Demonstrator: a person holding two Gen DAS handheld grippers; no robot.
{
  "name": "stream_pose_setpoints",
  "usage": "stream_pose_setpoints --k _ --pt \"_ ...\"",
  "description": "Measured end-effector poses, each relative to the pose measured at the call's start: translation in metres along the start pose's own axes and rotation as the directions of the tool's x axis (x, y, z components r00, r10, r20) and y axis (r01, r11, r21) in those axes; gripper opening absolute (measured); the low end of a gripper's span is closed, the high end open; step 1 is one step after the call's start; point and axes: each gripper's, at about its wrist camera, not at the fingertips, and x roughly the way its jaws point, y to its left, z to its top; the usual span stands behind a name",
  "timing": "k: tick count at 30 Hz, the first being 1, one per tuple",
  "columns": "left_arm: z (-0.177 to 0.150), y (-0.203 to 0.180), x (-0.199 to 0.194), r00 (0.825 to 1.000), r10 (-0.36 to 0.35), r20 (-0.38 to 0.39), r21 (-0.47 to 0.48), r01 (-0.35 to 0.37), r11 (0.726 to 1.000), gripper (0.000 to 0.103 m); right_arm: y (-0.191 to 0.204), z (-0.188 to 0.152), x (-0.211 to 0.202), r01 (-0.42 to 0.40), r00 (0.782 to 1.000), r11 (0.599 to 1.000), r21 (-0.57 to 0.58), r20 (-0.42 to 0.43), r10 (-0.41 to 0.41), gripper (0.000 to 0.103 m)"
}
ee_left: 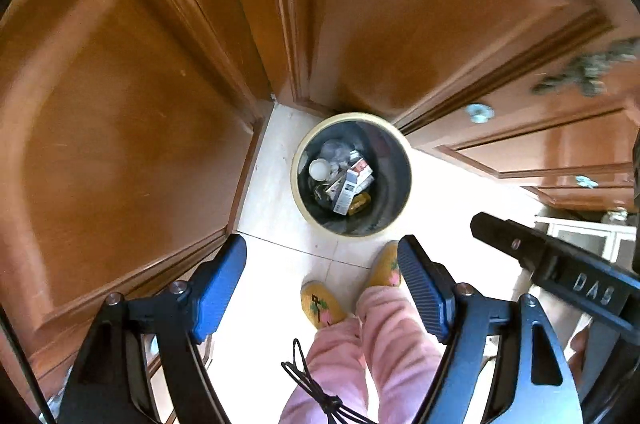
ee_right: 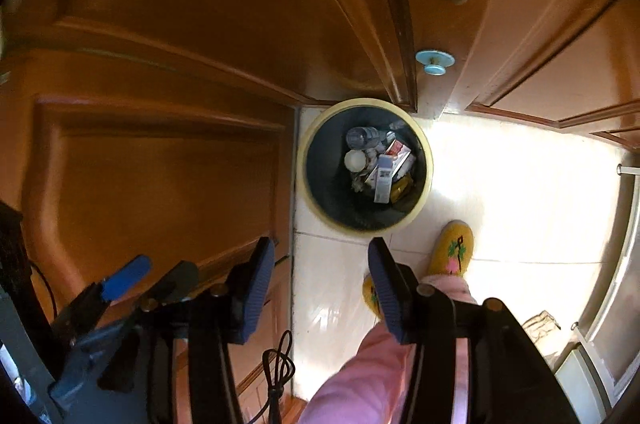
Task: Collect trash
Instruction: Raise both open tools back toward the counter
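Note:
A round trash bin (ee_left: pixel 298 183) with a cream rim stands on the tiled floor in a corner between wooden doors. It holds trash: a white cup (ee_left: pixel 319 169), small cartons (ee_left: pixel 352 179), a yellow wrapper (ee_left: pixel 359 203) and a clear bottle (ee_right: pixel 362 137). The bin also shows in the right wrist view (ee_right: pixel 308 179). My left gripper (ee_left: pixel 322 256) is open and empty, high above the bin's near side. My right gripper (ee_right: pixel 322 258) is open and empty, also high above the bin. The right gripper's body (ee_left: pixel 560 264) shows in the left wrist view.
Wooden doors (ee_left: pixel 120 123) and cabinet fronts with pale blue knobs (ee_right: pixel 435 61) close in the corner. The person's pink trousers (ee_left: pixel 372 344) and yellow slippers (ee_right: pixel 452 250) are below me on the pale tiles. A white cabinet (ee_left: pixel 592 236) stands at the right.

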Motion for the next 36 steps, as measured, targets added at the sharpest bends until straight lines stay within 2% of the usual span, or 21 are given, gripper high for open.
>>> stream_pose_setpoints --k 6,10,15,19,22,25,32,36 --pt "-0.012 -0.013 -0.092 0.995 -0.012 0.094 0.051 0.007 0.999 0.077 0.026 -0.037 -0.088 -0.013 0.998 0.999 -0.048 0.064 0.017 0.049" --pt "-0.021 -0.019 -0.154 0.983 -0.018 0.183 0.074 0.004 0.997 0.080 0.039 -0.052 -0.144 -0.014 0.991 0.996 -0.088 0.131 0.026 0.049" --pt "-0.029 -0.031 -0.222 0.954 -0.060 0.293 0.111 0.029 0.993 0.080 0.052 -0.066 -0.221 0.026 0.955 0.989 -0.145 0.296 0.018 0.049" --pt "-0.036 -0.044 -0.271 0.917 -0.086 0.390 0.168 0.021 0.985 0.081 0.066 -0.081 -0.279 0.045 0.905 0.986 -0.162 0.424 0.029 0.049" --pt "-0.039 -0.054 -0.308 0.882 -0.103 0.460 0.206 0.007 0.979 0.084 0.074 -0.092 -0.309 0.055 0.862 0.982 -0.183 0.504 0.046 0.049" --pt "-0.042 -0.063 -0.337 0.840 -0.125 0.529 0.236 -0.005 0.972 0.090 0.079 -0.096 -0.329 0.077 0.824 0.978 -0.194 0.565 0.048 0.049" --pt "-0.043 -0.087 -0.380 0.772 -0.154 0.616 0.300 -0.050 0.953 0.091 0.086 -0.102 -0.369 0.079 0.771 0.977 -0.199 0.634 0.067 0.050" --pt "-0.035 -0.094 -0.393 0.745 -0.168 0.646 0.310 -0.055 0.949 0.096 0.083 -0.094 -0.375 0.073 0.762 0.976 -0.203 0.643 0.077 0.050"
